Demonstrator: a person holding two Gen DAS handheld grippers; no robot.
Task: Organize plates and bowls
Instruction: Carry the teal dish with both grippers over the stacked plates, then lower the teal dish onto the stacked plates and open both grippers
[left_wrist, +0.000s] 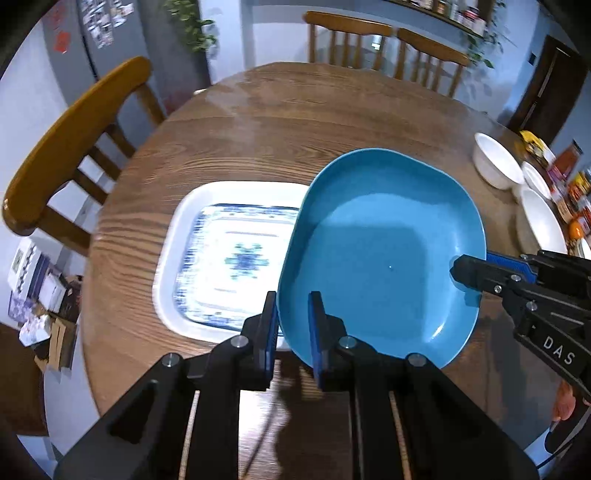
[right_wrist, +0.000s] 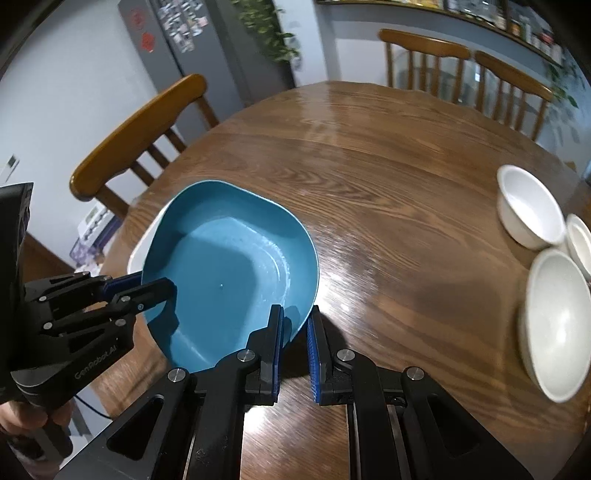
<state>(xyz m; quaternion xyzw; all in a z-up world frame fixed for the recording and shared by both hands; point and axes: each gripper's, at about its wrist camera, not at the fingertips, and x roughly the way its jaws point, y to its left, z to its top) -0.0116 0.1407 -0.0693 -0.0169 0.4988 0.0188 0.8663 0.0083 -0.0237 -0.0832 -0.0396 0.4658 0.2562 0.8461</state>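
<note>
A deep blue plate with rounded corners hangs tilted above the round wooden table. My left gripper is shut on its near rim, one pad inside and one outside. My right gripper is shut on the rim at the plate's right side. In the right wrist view the blue plate sits between my right gripper and my left gripper. A white square plate with a blue pattern lies flat on the table, its right edge hidden under the blue plate; only a white corner shows from the right.
Three white bowls stand close together at the table's right edge. Packets and jars crowd beyond them. Wooden chairs ring the table's left and far sides.
</note>
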